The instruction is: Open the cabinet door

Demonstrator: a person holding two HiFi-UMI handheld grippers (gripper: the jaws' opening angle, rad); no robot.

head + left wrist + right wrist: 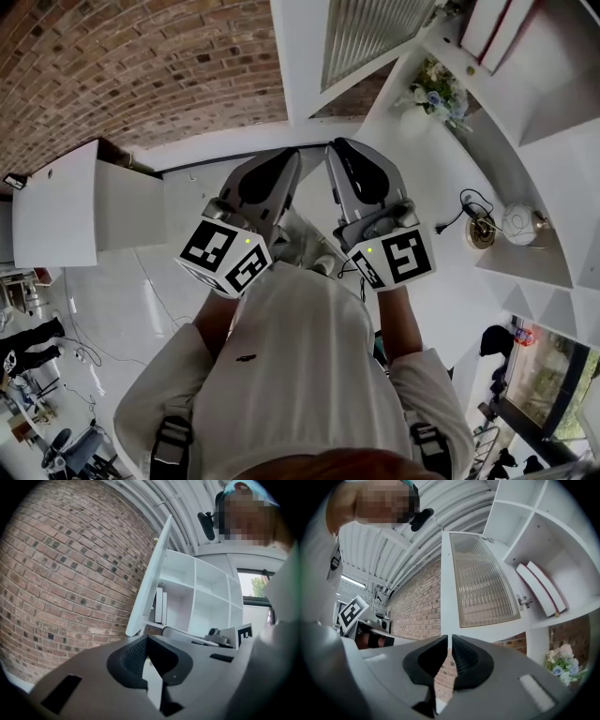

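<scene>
The cabinet door (485, 583) has a white frame round ribbed glass and stands swung out from the white shelf unit (534, 536); its hinge (524, 602) shows on the inner side. In the head view the same door (370, 37) is straight ahead of both grippers. In the left gripper view the door (150, 578) is edge-on beside the open shelves (201, 597). My left gripper (289, 157) is shut with nothing in it. My right gripper (334, 148) has its jaws a narrow slit apart, empty. Both are held close to my chest, short of the door.
Two flat books (543, 590) lean in a shelf compartment. Flowers (436, 89) stand on the lower shelf, with a brass disc and cable (483, 230) and a white ball (517, 223) to the right. A brick wall (122, 66) runs left; a white box (56, 202) juts out there.
</scene>
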